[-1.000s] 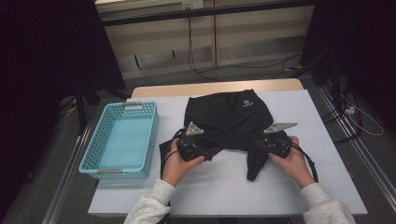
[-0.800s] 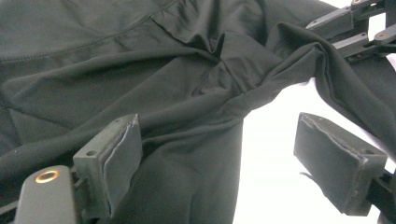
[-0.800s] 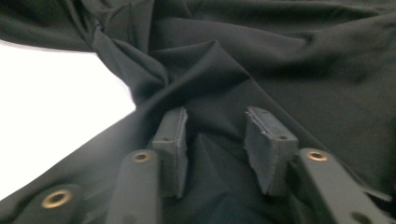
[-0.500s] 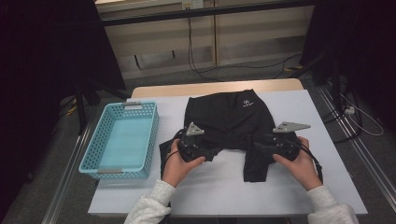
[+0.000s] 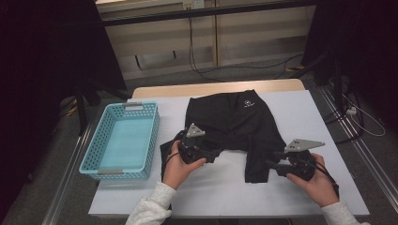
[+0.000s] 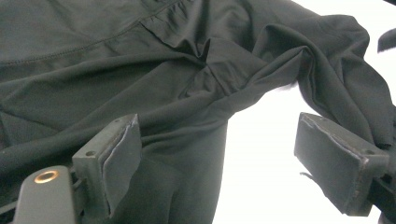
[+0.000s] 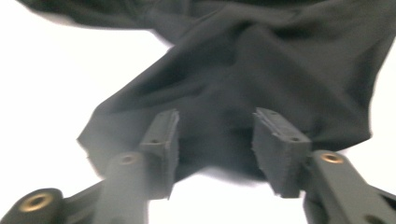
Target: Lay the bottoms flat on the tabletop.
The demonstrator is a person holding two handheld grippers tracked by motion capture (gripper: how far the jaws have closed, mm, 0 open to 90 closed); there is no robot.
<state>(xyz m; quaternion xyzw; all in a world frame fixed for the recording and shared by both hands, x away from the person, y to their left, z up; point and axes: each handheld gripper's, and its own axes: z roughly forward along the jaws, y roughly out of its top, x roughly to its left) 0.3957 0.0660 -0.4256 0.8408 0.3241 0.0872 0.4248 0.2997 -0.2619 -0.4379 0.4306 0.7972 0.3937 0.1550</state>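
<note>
Black shorts (image 5: 234, 122) lie flat on the white table (image 5: 309, 117), waistband and small white logo on the far side. My left gripper (image 5: 211, 154) rests at the crotch by the left leg, its jaws wide open over the dark cloth (image 6: 140, 70), and its pads (image 6: 119, 158) press on nothing. My right gripper (image 5: 274, 166) hovers at the hem of the right leg (image 7: 261, 70). Its jaws have just been closing and stand partly open. The hem lies under and ahead of the fingertips (image 7: 164, 135), not pinched between them.
A light blue plastic basket (image 5: 152, 136) stands on the left of the table, beside the left hand. Bare white tabletop lies in front of the shorts and to their right. Cables trail on the floor beyond the far edge.
The right gripper has moved right and toward the near edge, from the middle of the shorts out to the right leg's hem. The left gripper has stayed put.
</note>
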